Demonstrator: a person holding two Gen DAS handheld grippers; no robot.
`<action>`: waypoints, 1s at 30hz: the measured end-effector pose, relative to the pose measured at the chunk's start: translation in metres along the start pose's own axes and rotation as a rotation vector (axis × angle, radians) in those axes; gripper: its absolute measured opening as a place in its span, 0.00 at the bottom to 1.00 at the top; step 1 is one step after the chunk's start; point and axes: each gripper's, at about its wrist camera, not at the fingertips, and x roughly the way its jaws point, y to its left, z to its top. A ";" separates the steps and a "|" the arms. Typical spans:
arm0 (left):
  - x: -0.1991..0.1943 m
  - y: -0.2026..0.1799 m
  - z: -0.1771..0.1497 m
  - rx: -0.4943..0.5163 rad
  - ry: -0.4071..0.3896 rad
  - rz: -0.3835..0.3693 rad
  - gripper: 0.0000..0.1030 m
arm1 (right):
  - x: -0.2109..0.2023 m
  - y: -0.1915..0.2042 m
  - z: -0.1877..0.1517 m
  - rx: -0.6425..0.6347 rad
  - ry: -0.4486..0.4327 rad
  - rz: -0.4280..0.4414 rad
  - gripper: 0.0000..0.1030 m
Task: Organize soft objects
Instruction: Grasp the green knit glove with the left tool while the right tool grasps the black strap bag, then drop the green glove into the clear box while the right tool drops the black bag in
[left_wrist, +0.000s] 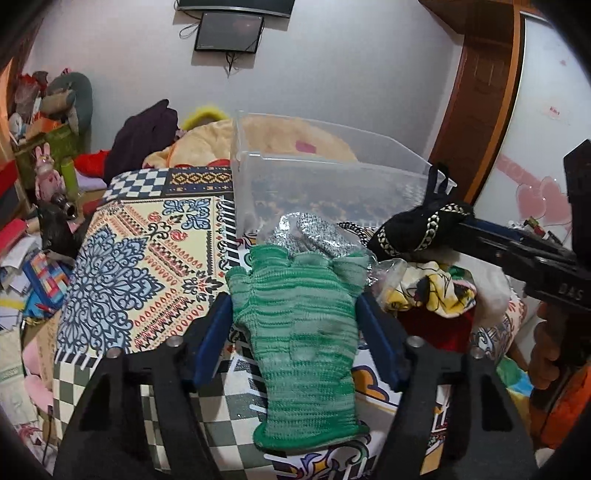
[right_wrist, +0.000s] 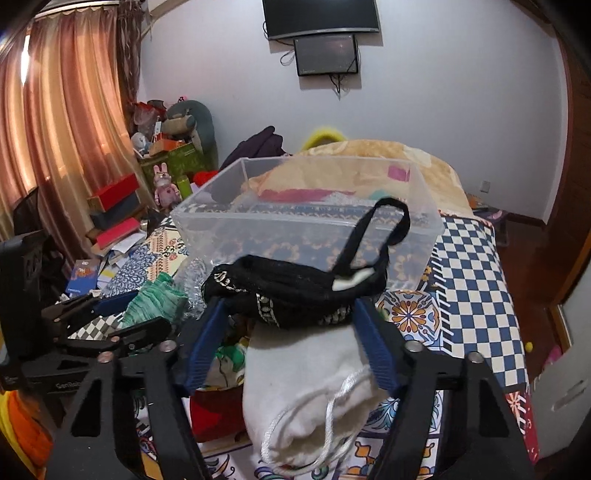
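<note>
Two grippers busy. Right gripper (right_wrist: 286, 306) fingers clamp black trimmed fabric pouch (right_wrist: 295, 291) near clear plastic bin (right_wrist: 424, 221); next: carry over rim, release. Left gripper (left_wrist: 294, 321) fingers wide astride green knit glove (left_wrist: 299, 332) on bed; next: close.

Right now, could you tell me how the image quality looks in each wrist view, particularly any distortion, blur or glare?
Left wrist view: strong fisheye bending at the door frame, dark vignette corners; the green glove is slightly soft, its knit smeared. Right wrist view: same barrel curvature on the curtain, which glows warm from backlight; the clear bin shows mild sheen, no harsh glare.
</note>
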 end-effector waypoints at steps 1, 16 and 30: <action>0.000 0.000 0.000 -0.001 -0.001 -0.005 0.60 | -0.001 -0.001 -0.001 0.005 0.001 0.003 0.57; -0.039 -0.012 0.007 0.043 -0.114 -0.006 0.26 | -0.022 -0.001 0.009 -0.004 -0.050 -0.014 0.11; -0.043 -0.005 0.010 0.023 -0.121 -0.016 0.26 | 0.014 0.028 0.019 -0.143 -0.021 -0.040 0.63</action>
